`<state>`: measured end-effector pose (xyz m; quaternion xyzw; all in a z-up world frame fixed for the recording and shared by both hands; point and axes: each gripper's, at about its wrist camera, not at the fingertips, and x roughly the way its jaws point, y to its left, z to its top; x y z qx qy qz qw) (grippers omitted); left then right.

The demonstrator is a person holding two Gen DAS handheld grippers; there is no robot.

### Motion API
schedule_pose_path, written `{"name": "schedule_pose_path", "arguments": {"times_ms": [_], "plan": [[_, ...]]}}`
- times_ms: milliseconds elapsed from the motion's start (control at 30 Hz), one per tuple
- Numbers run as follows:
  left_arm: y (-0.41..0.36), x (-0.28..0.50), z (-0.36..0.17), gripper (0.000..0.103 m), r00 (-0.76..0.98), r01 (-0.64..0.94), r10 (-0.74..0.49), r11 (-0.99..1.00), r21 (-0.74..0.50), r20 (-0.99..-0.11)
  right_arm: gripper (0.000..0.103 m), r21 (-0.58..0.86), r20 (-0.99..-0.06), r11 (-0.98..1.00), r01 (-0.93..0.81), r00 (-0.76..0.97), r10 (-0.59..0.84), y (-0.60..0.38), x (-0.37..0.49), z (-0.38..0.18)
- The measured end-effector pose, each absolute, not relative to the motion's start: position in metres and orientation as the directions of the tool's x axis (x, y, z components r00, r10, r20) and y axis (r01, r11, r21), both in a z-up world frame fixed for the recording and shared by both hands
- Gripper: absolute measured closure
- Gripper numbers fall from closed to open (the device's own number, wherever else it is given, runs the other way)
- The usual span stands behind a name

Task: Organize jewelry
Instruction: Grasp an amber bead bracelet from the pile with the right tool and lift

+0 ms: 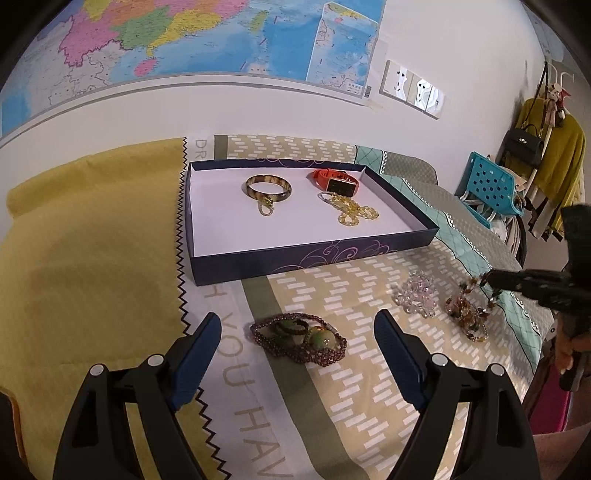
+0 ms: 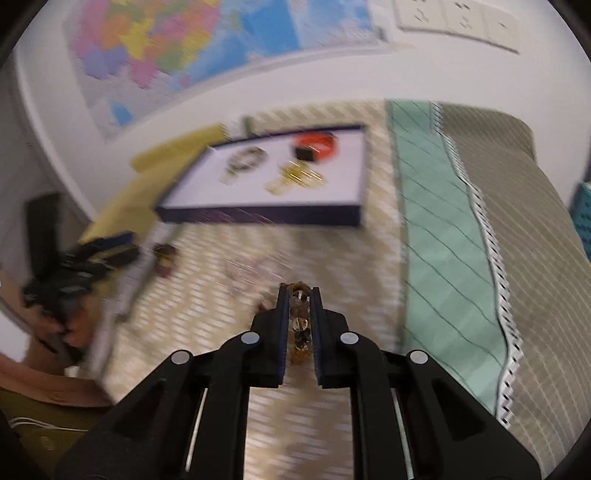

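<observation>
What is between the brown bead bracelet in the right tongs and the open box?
Nothing visible blocks it. The right tongs grip the brown mixed-bead bracelet, and only bare patterned bedspread lies before the shallow dark-blue box. The clear crystal bead bracelet sits off to the side.

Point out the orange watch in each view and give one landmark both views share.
Left wrist view: the orange watch lies in the far right corner of the box, behind the yellow bead string.
Right wrist view: the watch, blurred, sits at upper centre, in the box's far right corner.
Shared landmark: the wall map above the box.
</observation>
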<state>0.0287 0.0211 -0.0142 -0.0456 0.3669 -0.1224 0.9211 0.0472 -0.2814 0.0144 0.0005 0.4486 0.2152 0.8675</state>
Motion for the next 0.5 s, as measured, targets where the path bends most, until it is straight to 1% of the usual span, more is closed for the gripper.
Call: {"name": "schedule_pose_path", "arguments": {"times_ms": [33, 133, 167, 233, 300, 400, 433, 500], "plan": [[0.021, 0.028, -0.014, 0.021, 0.700, 0.192, -0.260, 0.965, -0.176, -0.665, 0.090, 0.173, -0.787, 0.921, -0.350, 0.513, 0.343, -0.285, 0.048, 0.011], [0.021, 0.028, -0.014, 0.021, 0.697, 0.191, -0.263, 0.965, -0.181, -0.667, 0.090, 0.175, -0.776, 0.924, -0.340, 0.530, 0.341, -0.294, 0.043, 0.013], [0.021, 0.029, -0.015, 0.021, 0.696, 0.193, -0.265, 0.964, -0.182, -0.667, 0.089, 0.169, -0.768, 0.925, -0.340, 0.542, 0.340, -0.295, 0.040, 0.017], [0.019, 0.029, -0.015, 0.021, 0.694, 0.195, -0.266, 0.964, -0.182, -0.669, 0.082, 0.181, -0.756, 0.909, -0.375, 0.539, 0.373, -0.293, 0.035, 0.022], [0.018, 0.029, -0.015, 0.021, 0.691, 0.199, -0.273, 0.962, -0.187, -0.670, 0.080, 0.177, -0.746, 0.882, -0.436, 0.525, 0.410, -0.278, 0.026, 0.025], [0.014, 0.028, -0.016, 0.021, 0.688, 0.208, -0.280, 0.960, -0.188, -0.670, 0.080, 0.136, -0.781, 0.842, -0.522, 0.466, 0.415, -0.246, 0.020, 0.012], [0.012, 0.027, -0.016, 0.021, 0.687, 0.213, -0.283, 0.959, -0.187, -0.669, 0.082, 0.115, -0.798, 0.841, -0.529, 0.455, 0.395, -0.239, 0.021, 0.005], [0.010, 0.026, -0.017, 0.021, 0.685, 0.218, -0.285, 0.958, -0.184, -0.671, 0.082, 0.097, -0.825, 0.849, -0.519, 0.435, 0.361, -0.231, 0.025, -0.008]]}}
